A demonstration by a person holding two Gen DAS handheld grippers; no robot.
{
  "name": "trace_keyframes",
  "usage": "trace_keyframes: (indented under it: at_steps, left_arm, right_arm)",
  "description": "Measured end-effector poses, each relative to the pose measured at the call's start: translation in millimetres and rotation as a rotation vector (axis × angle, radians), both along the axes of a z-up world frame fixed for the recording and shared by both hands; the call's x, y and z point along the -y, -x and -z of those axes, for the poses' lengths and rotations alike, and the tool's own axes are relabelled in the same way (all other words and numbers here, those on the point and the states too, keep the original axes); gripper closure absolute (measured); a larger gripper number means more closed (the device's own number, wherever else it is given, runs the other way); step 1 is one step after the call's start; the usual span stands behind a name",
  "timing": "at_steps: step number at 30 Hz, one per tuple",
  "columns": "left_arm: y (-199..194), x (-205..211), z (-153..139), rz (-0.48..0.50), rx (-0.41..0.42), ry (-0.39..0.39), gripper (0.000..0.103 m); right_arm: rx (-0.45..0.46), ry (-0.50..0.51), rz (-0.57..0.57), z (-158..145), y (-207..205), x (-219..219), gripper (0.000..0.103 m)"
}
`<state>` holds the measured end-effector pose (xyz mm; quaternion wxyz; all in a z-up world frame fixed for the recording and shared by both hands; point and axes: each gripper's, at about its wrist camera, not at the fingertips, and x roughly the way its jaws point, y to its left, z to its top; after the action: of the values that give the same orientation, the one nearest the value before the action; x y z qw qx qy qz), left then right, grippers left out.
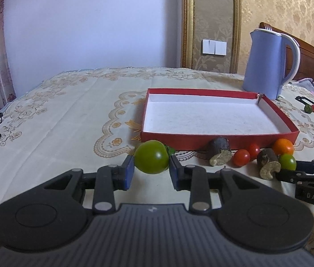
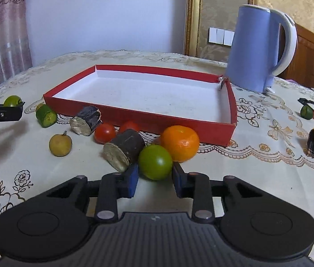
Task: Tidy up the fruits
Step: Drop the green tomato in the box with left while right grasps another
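Green and glossy, a large tomato point(image 1: 152, 160) sits clamped between the blue pads of the left gripper point(image 1: 151, 170); beyond its fingertips lies the red tray point(image 1: 219, 138), holding no fruit. Ahead of the right gripper point(image 2: 155, 178), a smaller green tomato point(image 2: 155, 162) sits between spread fingers with a sliver of gap either side, touching the orange point(image 2: 180, 143) just past the right fingertip
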<state>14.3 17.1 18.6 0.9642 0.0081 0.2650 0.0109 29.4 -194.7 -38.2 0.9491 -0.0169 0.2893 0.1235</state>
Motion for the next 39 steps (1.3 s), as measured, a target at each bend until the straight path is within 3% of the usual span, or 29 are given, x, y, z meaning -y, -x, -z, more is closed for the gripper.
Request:
trace_keyframes:
  at_steps: [9,14,26,31,34,36,39]
  left_arm:
    - [-22.2,15.8,-10.1,0.054,0.005,-0.002,0.072]
    - [-55.8,32.9,-16.3,0.038,0.026,-0.056,0.072]
    - [-162.4,64.9,-6.1,0.025,-0.058,-0.134,0.072]
    - [-186.0,74.5,2.5,0.021,-0.089,-0.170,0.072]
    - [-188.4,75.8,4.1,0.013,-0.088,-0.177,0.069]
    - [-185.5,77.5,3.4,0.009,-0.076,-0.189,0.057]
    - [-177.7,79.3,1.1,0.009,-0.060,-0.214,0.050]
  right_arm:
    - [0.043,-0.060,0.019,-3.9,21.6,16.8,0.072]
    - [0.063,-0.098,0.027,-4.1,32.8,28.7,0.072]
    - [0.096,-0.153,0.020,-7.3,41.9,39.1,0.072]
    - [0.102,-0.171,0.025,-8.4,41.1,41.9,0.072]
    - [0.105,-0.184,0.030,-9.4,40.5,44.5,0.072]
    - [0.110,-0.183,0.033,-10.1,40.5,44.4,0.072]
    - [0.112,-0.184,0.034,-10.9,40.3,43.6,0.072]
